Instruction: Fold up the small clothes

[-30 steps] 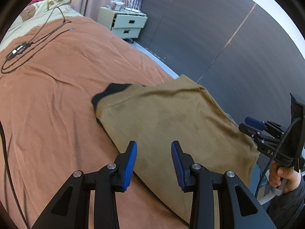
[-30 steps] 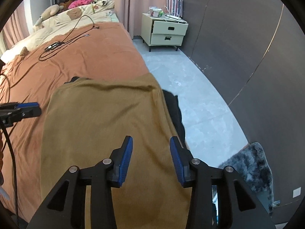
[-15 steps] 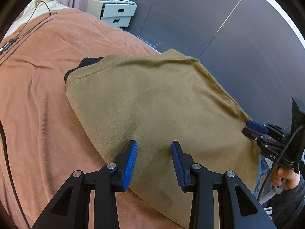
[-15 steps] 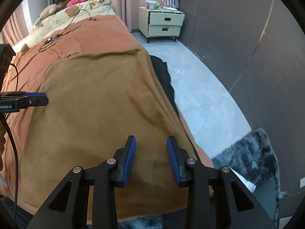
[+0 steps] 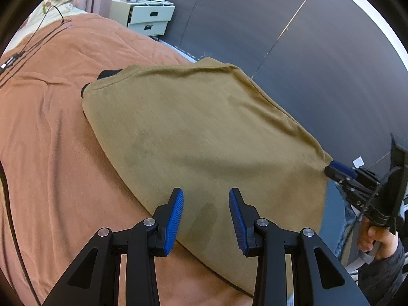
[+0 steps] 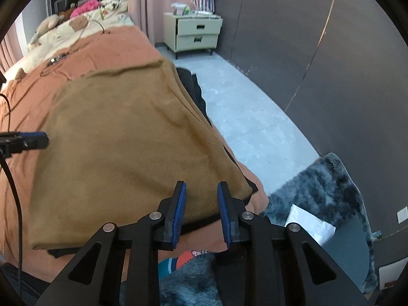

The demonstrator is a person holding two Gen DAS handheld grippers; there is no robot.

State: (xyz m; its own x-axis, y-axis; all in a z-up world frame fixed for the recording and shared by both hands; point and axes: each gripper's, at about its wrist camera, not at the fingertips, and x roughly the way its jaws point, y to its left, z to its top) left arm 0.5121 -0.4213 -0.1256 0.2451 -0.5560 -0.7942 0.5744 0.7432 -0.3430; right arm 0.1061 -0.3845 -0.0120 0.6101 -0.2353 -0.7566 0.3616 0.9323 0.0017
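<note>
A tan garment (image 5: 204, 132) lies spread flat on the orange-brown bedspread (image 5: 51, 153), with a black garment (image 5: 108, 72) peeking out beneath its far corner. My left gripper (image 5: 205, 216) is open just above the tan cloth's near left edge, pinching nothing. In the right wrist view the tan garment (image 6: 122, 137) fills the middle and the black garment (image 6: 193, 89) shows along its right side. My right gripper (image 6: 200, 204) is over the near right corner. Its jaws are closing, and the pads stand apart from the cloth. It also shows as the right gripper (image 5: 339, 172) at that corner, held by a hand (image 5: 377, 239).
A pale nightstand (image 6: 196, 34) stands by the dark wall (image 5: 306, 63). Black cables (image 5: 33, 46) trail over the far bedspread, and pillows and plush toys (image 6: 84, 12) lie beyond. A grey shaggy rug (image 6: 318, 191) with white paper (image 6: 311, 224) covers the floor at the bed's corner.
Both grippers have drawn back across the tan garment to its near edge. The right gripper's jaws have narrowed. The left jaws keep the same gap.
</note>
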